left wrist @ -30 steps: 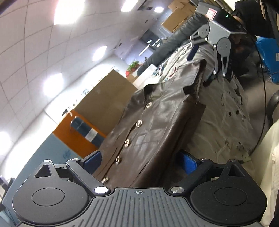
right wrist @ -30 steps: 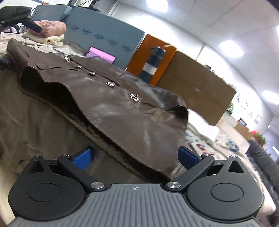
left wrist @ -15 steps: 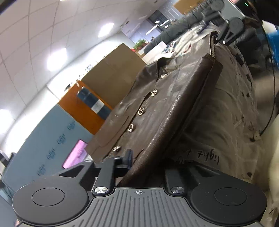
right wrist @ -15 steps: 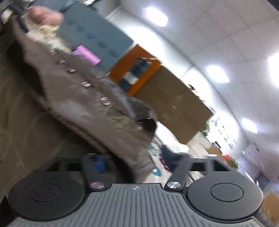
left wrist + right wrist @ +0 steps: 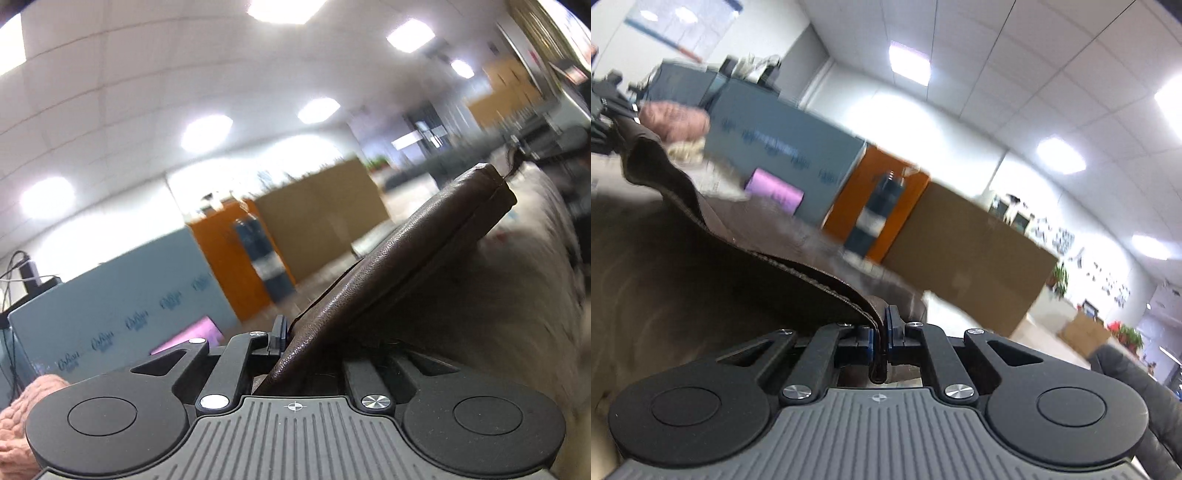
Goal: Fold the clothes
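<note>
Between both sets of jaws hangs the brown leather jacket (image 5: 399, 266), raised off the cloth-covered counter (image 5: 498, 295). Left gripper (image 5: 295, 350) is clamped on one near edge of the garment; right gripper (image 5: 881, 343) is clamped on another edge, its blue pads pressed against the seam. From the left gripper the jacket's long axis runs away to the far right; from the right gripper it runs to the far left. Neither gripper is nearer, since each holds one end. Judged from this, the span between them sets any fold line.
</note>
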